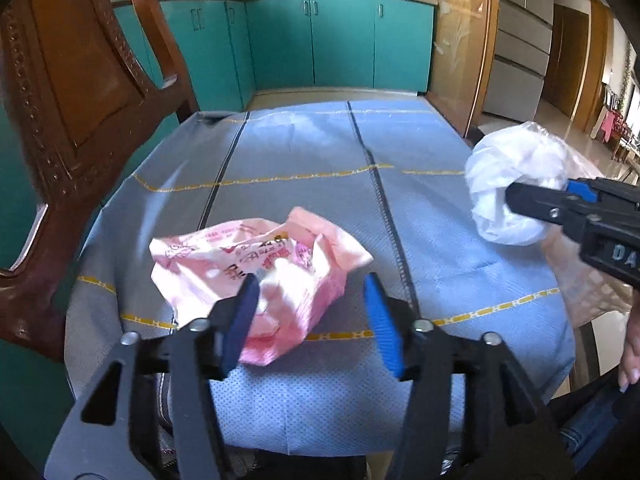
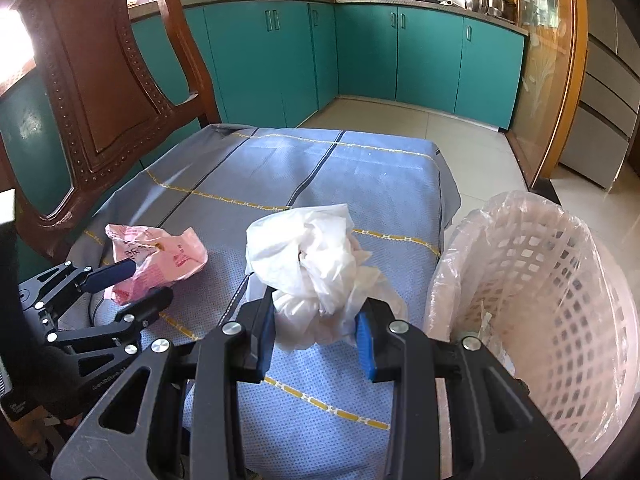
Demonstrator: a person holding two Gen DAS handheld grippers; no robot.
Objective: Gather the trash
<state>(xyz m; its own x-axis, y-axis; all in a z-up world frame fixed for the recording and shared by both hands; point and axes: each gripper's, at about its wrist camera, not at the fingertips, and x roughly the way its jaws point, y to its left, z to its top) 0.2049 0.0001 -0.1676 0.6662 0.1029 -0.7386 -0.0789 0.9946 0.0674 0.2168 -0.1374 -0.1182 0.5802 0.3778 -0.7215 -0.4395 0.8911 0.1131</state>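
A crumpled pink wrapper lies on the blue checked cloth over the table. My left gripper is open, its fingers on either side of the wrapper's near end; it also shows in the right wrist view around the pink wrapper. My right gripper is shut on a crumpled white plastic bag and holds it above the cloth near the table's right side. The white bag also shows in the left wrist view.
A pink lattice waste basket lined with clear plastic stands just right of the table. A carved wooden chair back rises at the table's left. Teal kitchen cabinets line the far wall.
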